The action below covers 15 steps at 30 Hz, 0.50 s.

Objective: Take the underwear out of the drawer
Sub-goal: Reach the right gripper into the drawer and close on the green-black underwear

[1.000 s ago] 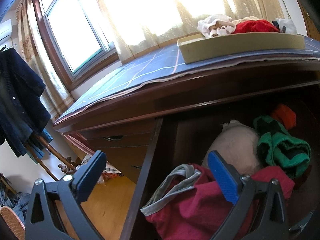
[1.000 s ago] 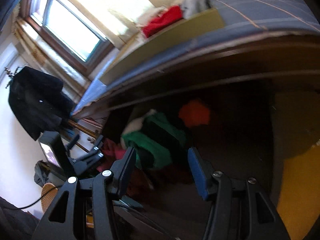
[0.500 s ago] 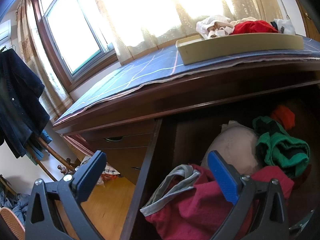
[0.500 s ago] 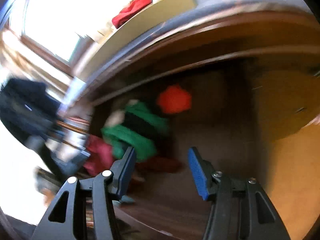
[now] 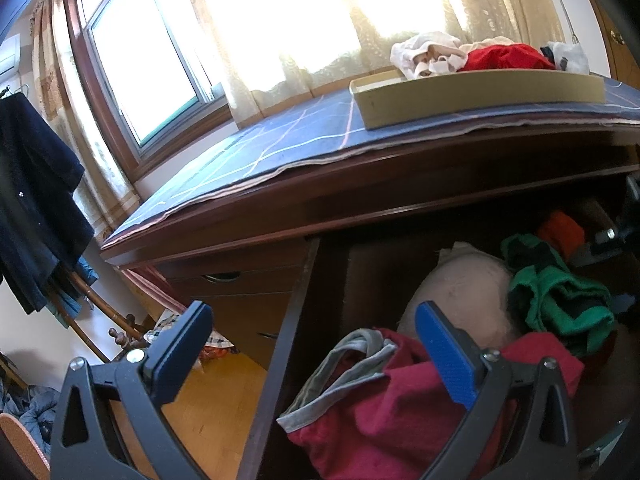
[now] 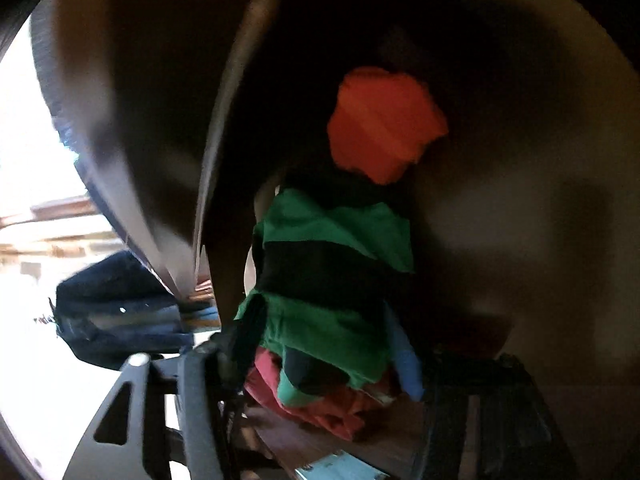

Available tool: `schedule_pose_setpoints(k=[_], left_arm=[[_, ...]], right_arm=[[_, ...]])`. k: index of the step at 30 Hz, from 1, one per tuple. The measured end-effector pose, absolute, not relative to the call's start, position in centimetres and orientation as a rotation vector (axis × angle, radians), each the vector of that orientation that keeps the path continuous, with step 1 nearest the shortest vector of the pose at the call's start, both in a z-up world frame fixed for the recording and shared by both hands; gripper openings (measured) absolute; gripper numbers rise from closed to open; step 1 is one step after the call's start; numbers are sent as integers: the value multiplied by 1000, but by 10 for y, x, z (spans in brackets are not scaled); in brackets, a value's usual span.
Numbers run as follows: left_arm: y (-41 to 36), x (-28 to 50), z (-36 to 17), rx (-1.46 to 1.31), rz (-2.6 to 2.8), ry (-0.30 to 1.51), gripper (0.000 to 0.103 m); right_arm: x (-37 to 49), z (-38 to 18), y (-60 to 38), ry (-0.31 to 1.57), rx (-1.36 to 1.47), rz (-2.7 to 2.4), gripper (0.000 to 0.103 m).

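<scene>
The open wooden drawer (image 5: 288, 320) holds a dark red garment with a grey waistband (image 5: 400, 412), a beige piece (image 5: 460, 292), green-and-black underwear (image 5: 560, 304) and an orange piece (image 5: 560, 232). My left gripper (image 5: 312, 344) hangs open over the drawer's left wall, holding nothing. My right gripper (image 6: 326, 346) is down inside the drawer, rolled and blurred. Its jaws have just been opening, and the green-and-black underwear (image 6: 332, 280) lies between its fingers. The orange piece (image 6: 384, 124) sits just beyond, and red cloth (image 6: 320, 404) lies beneath.
A beige tray (image 5: 480, 96) with white and red garments stands on the blue checked cloth (image 5: 280, 148) atop the dresser. A closed drawer (image 5: 232, 280) is at left. A dark coat (image 5: 32, 200) hangs on a rack by the window.
The right gripper has dropped into the drawer, rolled, and spread its jaws around the green-and-black underwear. The left gripper has stayed put.
</scene>
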State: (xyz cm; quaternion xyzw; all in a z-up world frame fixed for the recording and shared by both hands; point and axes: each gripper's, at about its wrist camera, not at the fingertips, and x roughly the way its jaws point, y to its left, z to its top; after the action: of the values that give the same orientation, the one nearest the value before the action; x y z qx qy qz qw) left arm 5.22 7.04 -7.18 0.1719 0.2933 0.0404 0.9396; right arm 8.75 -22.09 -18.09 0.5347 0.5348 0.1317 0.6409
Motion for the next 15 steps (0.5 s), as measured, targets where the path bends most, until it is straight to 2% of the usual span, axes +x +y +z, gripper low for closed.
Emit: schedule_pose_setpoints(k=[5,11,15], left_arm=[[71,53,-72,346,77,601,103],[71,53,-73,346,77,600,103],[71,53,-73,346,78,601,103]], right_arm=[[95,-184,-213,1231,1235,281,78],[108,-186,-189,1313,1153,252,79],[113,-186,-177,1345,1099,242,85]])
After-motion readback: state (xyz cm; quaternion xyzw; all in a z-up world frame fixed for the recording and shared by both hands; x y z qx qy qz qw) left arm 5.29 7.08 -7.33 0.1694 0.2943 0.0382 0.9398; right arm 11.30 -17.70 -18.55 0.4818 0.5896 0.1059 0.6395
